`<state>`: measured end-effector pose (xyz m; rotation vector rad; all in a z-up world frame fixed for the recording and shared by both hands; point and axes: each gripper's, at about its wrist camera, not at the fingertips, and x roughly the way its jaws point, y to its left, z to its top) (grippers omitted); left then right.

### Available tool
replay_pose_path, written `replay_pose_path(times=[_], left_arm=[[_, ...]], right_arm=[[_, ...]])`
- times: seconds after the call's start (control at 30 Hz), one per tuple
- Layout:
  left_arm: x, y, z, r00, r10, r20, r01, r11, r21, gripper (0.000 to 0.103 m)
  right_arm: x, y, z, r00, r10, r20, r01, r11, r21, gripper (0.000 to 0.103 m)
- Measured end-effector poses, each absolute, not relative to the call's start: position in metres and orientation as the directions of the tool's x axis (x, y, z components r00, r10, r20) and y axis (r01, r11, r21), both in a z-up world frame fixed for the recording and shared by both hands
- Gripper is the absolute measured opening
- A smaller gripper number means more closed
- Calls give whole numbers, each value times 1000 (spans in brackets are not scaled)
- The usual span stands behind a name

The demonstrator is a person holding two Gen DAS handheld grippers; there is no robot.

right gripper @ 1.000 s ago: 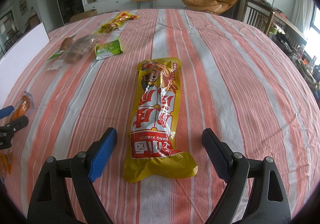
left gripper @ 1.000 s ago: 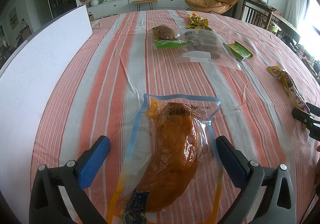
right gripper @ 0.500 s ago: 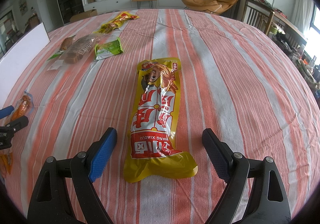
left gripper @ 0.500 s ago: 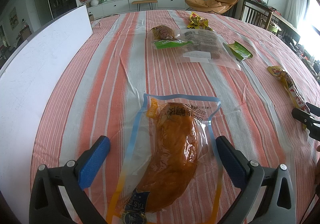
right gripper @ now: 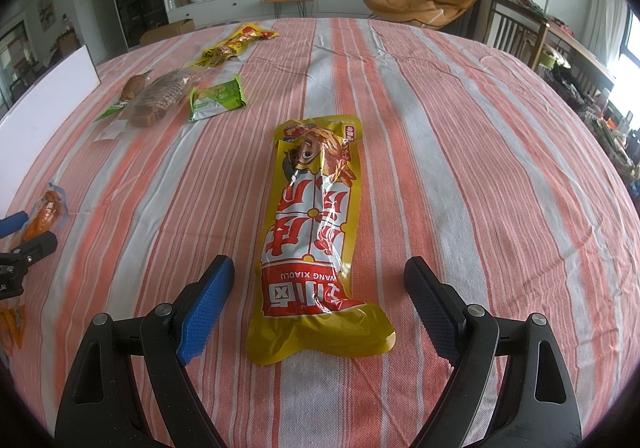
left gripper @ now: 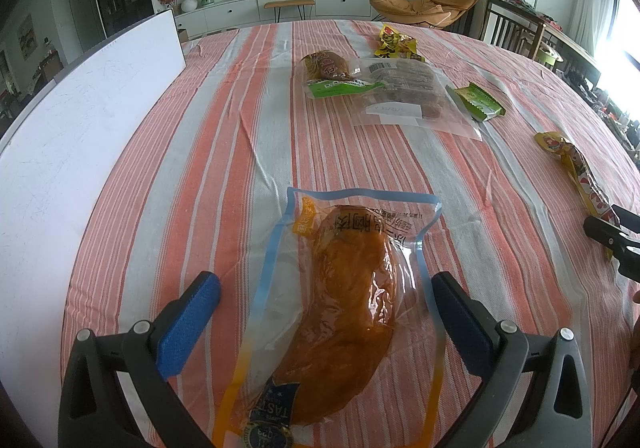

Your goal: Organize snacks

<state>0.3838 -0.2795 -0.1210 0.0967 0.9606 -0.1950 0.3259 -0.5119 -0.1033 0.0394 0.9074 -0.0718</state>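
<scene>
My left hand-held gripper (left gripper: 326, 300) is spread wide around the clear chicken pouch (left gripper: 340, 312), whose long axis runs straight ahead between the fingers; my right hand-held gripper (right gripper: 318, 288), also released, straddles the yellow snack pack (right gripper: 316, 232) likewise.

A clear plastic pouch with a blue border holding an orange-brown piece of meat (left gripper: 344, 304) lies flat lengthwise on the striped tabletop, and a long yellow-and-red foil snack packet printed with a cartoon face (right gripper: 316, 232) lies flat and lengthwise well apart from it. Farther back, a small cluster sits close together: a green-edged pouch with a brown roast piece (left gripper: 330, 74), touching a clear bag of dark brown pieces with a white label (left gripper: 404, 94), and a small green foil sachet (left gripper: 480, 102) just beside that bag. A crumpled yellow packet (left gripper: 396, 44) lies near the far edge.
</scene>
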Motion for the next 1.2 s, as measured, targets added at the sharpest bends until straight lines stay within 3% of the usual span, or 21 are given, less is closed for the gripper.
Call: replay_pose_path(times=[0.2, 0.47, 0.57, 0.6, 0.67, 0.83, 0.87, 0.9, 0.93, 0.97, 1.2], left_arm=[[384, -280, -121, 545, -125, -829, 214, 977, -6, 103], [401, -281, -115, 342, -136, -930, 361, 933, -3, 103], [399, -282, -115, 307, -128, -943, 373, 928, -5, 101], [396, -282, -114, 311, -132, -941, 377, 926, -6, 99], [389, -283, -109, 330, -156, -931, 401, 916, -11, 78], [374, -280, -95, 381, -170, -909, 398, 917, -4, 60], [371, -275, -90, 377, -209, -902, 384, 922, -53, 48], [369, -269, -86, 376, -238, -896, 366, 926, -93, 47], [367, -262, -84, 365, -266, -892, 355, 926, -131, 47], [365, -256, -85, 361, -290, -886, 336, 927, -167, 46], [342, -219, -85, 400, -434, -807, 248, 899, -361, 45]], right_arm=[[326, -512, -103, 614, -45, -788, 79, 997, 4, 89], [328, -512, -104, 606, -41, -794, 79, 997, 8, 92], [340, -516, -100, 525, 9, -851, 22, 999, 24, 93], [344, -518, -99, 489, 28, -872, 7, 999, 36, 93], [356, -525, -92, 405, 98, -909, -9, 995, 103, 92], [384, -531, -85, 310, 95, -946, -13, 995, 95, 92], [390, -532, -86, 310, 99, -945, -25, 995, 96, 89], [394, -533, -86, 318, 111, -942, -28, 994, 108, 87], [396, -535, -86, 330, 127, -935, -24, 992, 126, 55], [398, -535, -86, 329, 128, -936, -22, 992, 128, 49], [378, -533, -72, 352, 201, -914, -13, 978, 210, 43]])
